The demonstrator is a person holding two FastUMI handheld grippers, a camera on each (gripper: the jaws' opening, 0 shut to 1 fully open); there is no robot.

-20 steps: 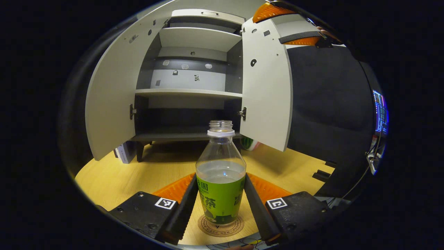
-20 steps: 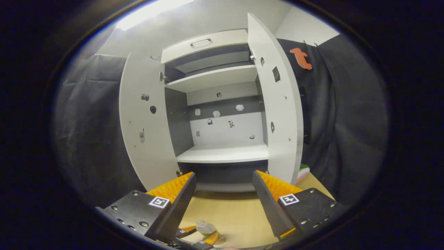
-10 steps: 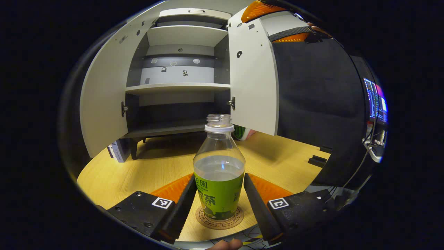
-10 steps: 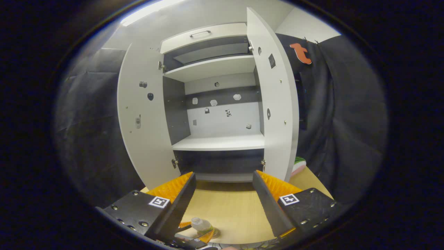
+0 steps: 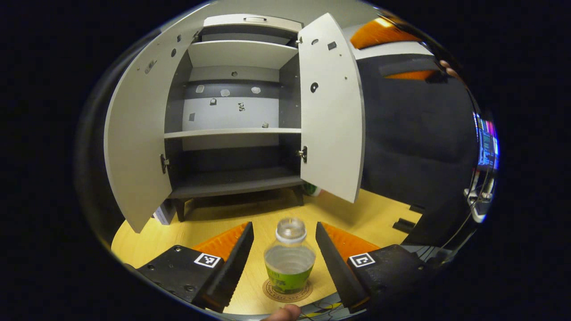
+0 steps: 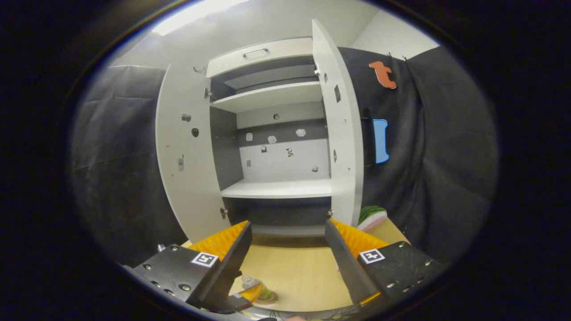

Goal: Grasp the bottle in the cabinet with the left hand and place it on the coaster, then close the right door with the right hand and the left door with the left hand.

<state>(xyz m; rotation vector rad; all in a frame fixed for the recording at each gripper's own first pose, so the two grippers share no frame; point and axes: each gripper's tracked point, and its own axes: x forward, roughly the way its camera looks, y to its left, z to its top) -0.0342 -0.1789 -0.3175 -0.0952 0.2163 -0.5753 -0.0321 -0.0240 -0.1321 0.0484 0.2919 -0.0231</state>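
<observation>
A clear bottle (image 5: 290,261) with a green label and no cap stands upright on a round coaster (image 5: 287,292) on the wooden table. My left gripper (image 5: 283,225) is open above and behind it, fingers apart from the bottle on both sides. The cabinet (image 5: 232,133) stands behind with its left door (image 5: 134,147) and right door (image 5: 332,111) swung open. My right gripper (image 6: 287,225) is open and holds nothing, facing the cabinet (image 6: 276,187) near the right door (image 6: 343,133). The right gripper view has the bottle (image 6: 251,283) low down, beside the left gripper (image 6: 243,299).
A watermelon-slice object (image 6: 372,216) lies on the table behind the right door. A book (image 5: 160,214) stands under the left door. Small black blocks (image 5: 403,223) sit at the table's right edge, by a lit screen (image 5: 486,147). The shelves hold nothing.
My left gripper has risen and drawn back from the bottle, which stays on the coaster. The right gripper has shifted slightly to the right, facing the right door's edge.
</observation>
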